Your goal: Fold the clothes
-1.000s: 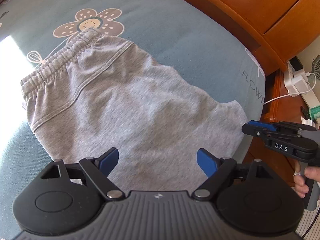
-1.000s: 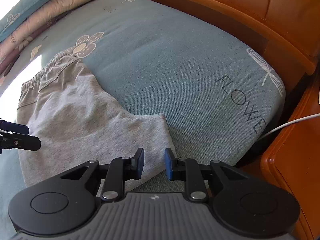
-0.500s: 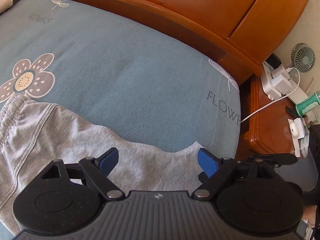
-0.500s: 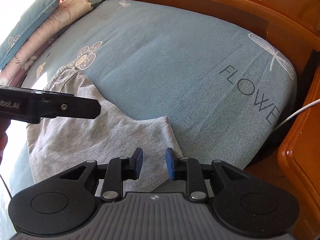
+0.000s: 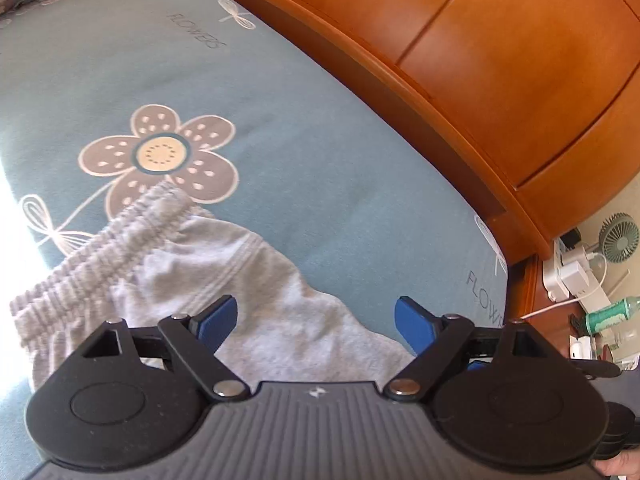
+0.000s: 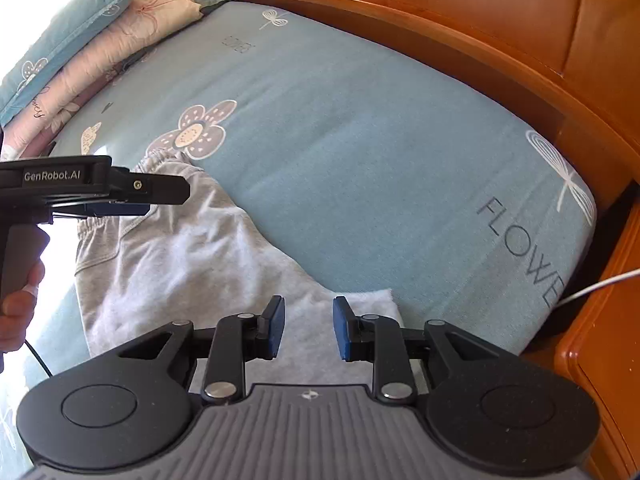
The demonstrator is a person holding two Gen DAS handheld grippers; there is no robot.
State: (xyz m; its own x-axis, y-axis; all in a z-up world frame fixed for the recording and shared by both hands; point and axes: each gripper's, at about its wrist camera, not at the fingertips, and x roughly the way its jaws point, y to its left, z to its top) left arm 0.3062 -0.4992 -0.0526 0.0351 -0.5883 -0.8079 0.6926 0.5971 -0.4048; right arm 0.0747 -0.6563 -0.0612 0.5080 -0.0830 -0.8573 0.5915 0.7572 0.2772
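- The gray shorts (image 6: 188, 264) lie flat on the blue bed sheet (image 6: 360, 152), at about 8 o'clock in the right wrist view.
- The stretchy waistband (image 5: 100, 248) sits at 9 o'clock in the left wrist view. Its top end touches the big printed flower (image 5: 164, 156).
- The hem corner of the shorts (image 6: 380, 300) lies just in front of the right gripper (image 6: 309, 328), well apart from the sheet's edge at 3 o'clock.
- The right gripper has its blue pads a little way apart. They have just been opening, and nothing is squeezed between them. The gray cloth lies below.
- The left gripper (image 5: 316, 322) has its jaws spread wide and holds nothing. It hovers over the shorts' slanted edge.
- In the right wrist view the left gripper (image 6: 152, 196) pokes in from 9 o'clock, above the waistband. A hand (image 6: 18, 308) holds its handle.
- A wide bare stretch of sheet runs from 12 to 3 o'clock of the shorts.
- The wooden bed frame (image 6: 460, 52) curves along the far edge of the sheet.
- A stack of pillows (image 6: 92, 48) sits at 10 o'clock.
- A small fan (image 5: 618, 236) and a white charger (image 5: 572, 276) stand on the nightstand (image 5: 556, 320) at 3 o'clock in the left wrist view.
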